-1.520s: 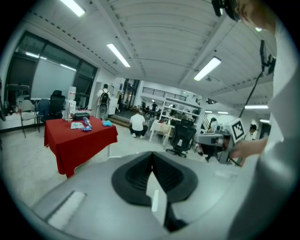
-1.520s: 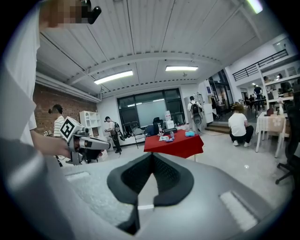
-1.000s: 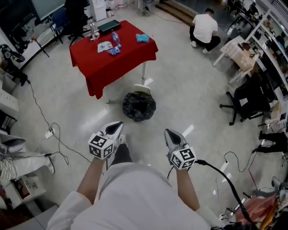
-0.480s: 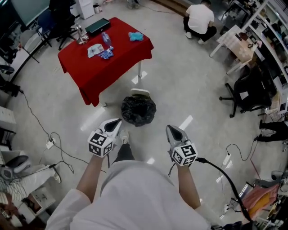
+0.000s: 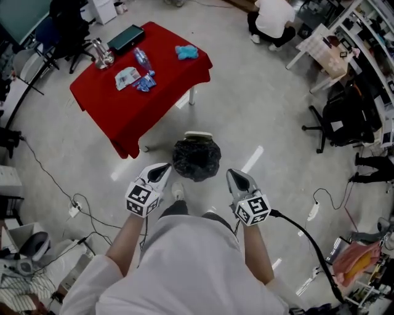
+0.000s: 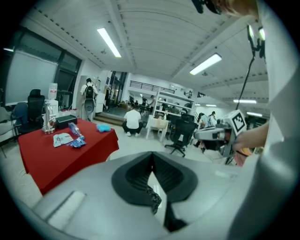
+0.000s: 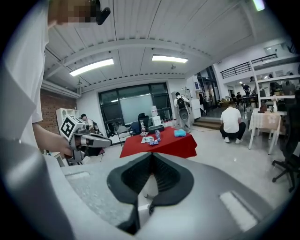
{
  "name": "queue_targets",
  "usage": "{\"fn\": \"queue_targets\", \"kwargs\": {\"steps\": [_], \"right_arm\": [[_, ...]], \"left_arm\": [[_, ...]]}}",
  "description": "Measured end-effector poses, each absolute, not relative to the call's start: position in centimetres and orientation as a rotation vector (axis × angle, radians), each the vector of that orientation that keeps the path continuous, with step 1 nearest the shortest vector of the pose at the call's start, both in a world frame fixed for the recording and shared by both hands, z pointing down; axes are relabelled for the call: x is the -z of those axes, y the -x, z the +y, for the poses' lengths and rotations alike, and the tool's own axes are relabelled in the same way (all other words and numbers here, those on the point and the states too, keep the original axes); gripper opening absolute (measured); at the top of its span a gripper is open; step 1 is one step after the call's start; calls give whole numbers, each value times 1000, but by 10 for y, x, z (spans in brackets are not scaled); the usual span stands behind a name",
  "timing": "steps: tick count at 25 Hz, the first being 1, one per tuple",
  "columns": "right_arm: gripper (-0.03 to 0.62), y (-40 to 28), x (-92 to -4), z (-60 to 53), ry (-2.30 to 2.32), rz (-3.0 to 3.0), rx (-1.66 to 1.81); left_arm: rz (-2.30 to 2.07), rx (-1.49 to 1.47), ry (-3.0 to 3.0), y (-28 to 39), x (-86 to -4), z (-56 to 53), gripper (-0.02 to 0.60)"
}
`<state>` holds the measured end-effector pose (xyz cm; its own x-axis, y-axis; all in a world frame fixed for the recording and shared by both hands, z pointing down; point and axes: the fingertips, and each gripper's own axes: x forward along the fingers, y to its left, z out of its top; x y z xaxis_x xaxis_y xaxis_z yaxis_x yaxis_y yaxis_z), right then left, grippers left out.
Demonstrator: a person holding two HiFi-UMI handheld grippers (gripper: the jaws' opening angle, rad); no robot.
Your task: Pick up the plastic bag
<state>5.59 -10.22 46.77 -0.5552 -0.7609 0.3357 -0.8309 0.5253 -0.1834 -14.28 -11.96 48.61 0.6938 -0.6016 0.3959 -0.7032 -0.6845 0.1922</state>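
Observation:
The black plastic bag [image 5: 196, 160] lines a small bin on the pale floor, just ahead of me and between my two hands. My left gripper [image 5: 164, 167] is held close to the bag's left, shut and empty. On the bag's right, my right gripper [image 5: 233, 175] is also shut with nothing in it. Neither touches the bag. In the left gripper view the jaws [image 6: 151, 161] meet along one seam, and the right gripper [image 6: 220, 135] shows beside them. The right gripper view shows shut jaws [image 7: 151, 161] and the left gripper [image 7: 86, 139]. The bag is hidden in both gripper views.
A table with a red cloth [image 5: 154, 92] stands behind the bag to the left, with a bottle [image 5: 141, 59], a blue cloth [image 5: 186, 52] and a black box [image 5: 125, 38]. A person [image 5: 271, 18] crouches at the back. An office chair [image 5: 345, 123] is right; cables [image 5: 80, 206] lie left.
I have come forward: the bag now sits nearer, between the two gripper tips, and the red table has slid left. Both grippers stay shut.

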Motion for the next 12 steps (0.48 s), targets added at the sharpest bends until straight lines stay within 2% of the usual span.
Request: {"fn": "queue_targets", "kwargs": {"steps": [5,12], "right_arm": [[2,-47,-479,-133,-1370,-2517,-494],[2,-76,-519,-155,-1321,-2464,-545]], "left_arm": [[-981,-454,-2559,152,-503,-150,3],[-982,-473,-2480,132,-541,-174,3]]}}
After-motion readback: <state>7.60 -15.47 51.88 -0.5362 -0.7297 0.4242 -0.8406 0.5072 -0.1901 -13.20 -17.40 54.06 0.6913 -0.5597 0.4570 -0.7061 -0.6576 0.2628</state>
